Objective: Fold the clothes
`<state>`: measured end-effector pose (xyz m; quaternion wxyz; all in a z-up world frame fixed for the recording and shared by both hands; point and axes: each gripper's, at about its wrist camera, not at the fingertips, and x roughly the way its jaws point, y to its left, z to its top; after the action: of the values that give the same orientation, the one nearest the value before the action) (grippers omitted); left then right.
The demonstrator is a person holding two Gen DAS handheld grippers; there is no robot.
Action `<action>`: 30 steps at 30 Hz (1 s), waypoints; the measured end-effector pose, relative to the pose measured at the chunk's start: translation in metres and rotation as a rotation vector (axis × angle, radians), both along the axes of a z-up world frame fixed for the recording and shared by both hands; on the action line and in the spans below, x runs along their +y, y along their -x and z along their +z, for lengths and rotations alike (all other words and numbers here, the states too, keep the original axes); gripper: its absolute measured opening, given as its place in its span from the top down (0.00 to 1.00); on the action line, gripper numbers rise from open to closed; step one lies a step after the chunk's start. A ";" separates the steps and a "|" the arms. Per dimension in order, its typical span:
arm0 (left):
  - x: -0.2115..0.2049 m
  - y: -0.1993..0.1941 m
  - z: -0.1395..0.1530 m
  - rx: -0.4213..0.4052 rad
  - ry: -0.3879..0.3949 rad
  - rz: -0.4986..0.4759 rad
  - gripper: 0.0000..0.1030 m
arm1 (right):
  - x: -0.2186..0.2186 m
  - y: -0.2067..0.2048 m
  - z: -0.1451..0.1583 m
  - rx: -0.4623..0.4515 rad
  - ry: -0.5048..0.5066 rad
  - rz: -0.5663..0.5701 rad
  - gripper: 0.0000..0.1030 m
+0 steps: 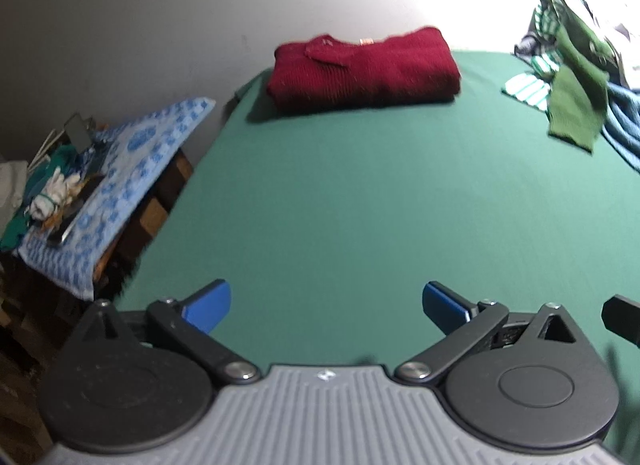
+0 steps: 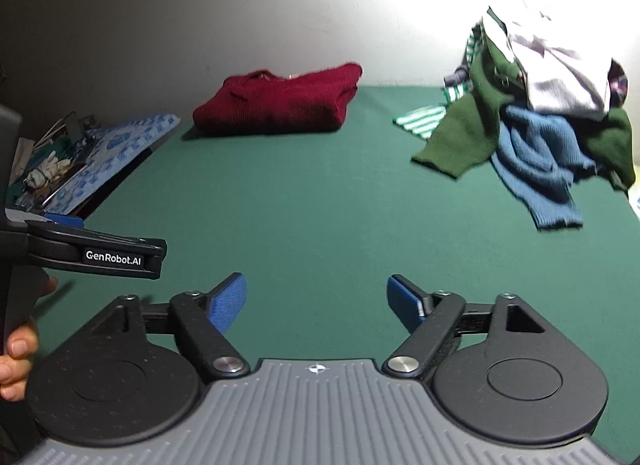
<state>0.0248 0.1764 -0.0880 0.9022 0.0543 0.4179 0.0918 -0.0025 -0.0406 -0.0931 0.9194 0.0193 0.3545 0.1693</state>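
A folded dark red sweater (image 1: 362,69) (image 2: 280,103) lies at the far left of the green table (image 1: 360,205) (image 2: 300,193). At the far right sits a heap of unfolded clothes (image 1: 576,77) (image 2: 532,105): a dark green garment, a blue knit, a green-and-white striped piece and a pale one on top. My left gripper (image 1: 326,305) is open over bare green cloth, nothing between its blue pads. My right gripper (image 2: 316,303) is open too, holding nothing. In the right wrist view the left gripper's side (image 2: 96,255) shows at the left, held by a hand (image 2: 18,353).
Left of the table stands a lower surface with a blue patterned cloth (image 1: 120,193) (image 2: 108,153) carrying small clutter. A pale wall (image 1: 200,5) runs behind the table. A black part of the other gripper (image 1: 622,319) pokes in at the right edge.
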 end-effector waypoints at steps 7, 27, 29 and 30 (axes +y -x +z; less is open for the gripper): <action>-0.021 0.023 -0.009 0.033 0.024 -0.032 0.01 | -0.016 0.016 -0.012 0.045 -0.025 -0.040 0.51; 0.022 0.023 0.011 0.020 0.039 -0.062 0.01 | 0.048 0.025 0.014 -0.017 -0.023 -0.161 0.42; 0.036 0.022 0.016 0.013 0.056 -0.032 0.01 | 0.060 0.019 0.020 -0.032 -0.010 -0.149 0.40; 0.043 0.023 0.019 0.006 0.071 -0.020 0.01 | 0.067 0.016 0.024 -0.039 -0.004 -0.143 0.39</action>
<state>0.0020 0.2194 -0.0690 0.9031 0.0268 0.4232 0.0677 -0.0188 0.0262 -0.0694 0.9358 0.0428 0.3341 0.1044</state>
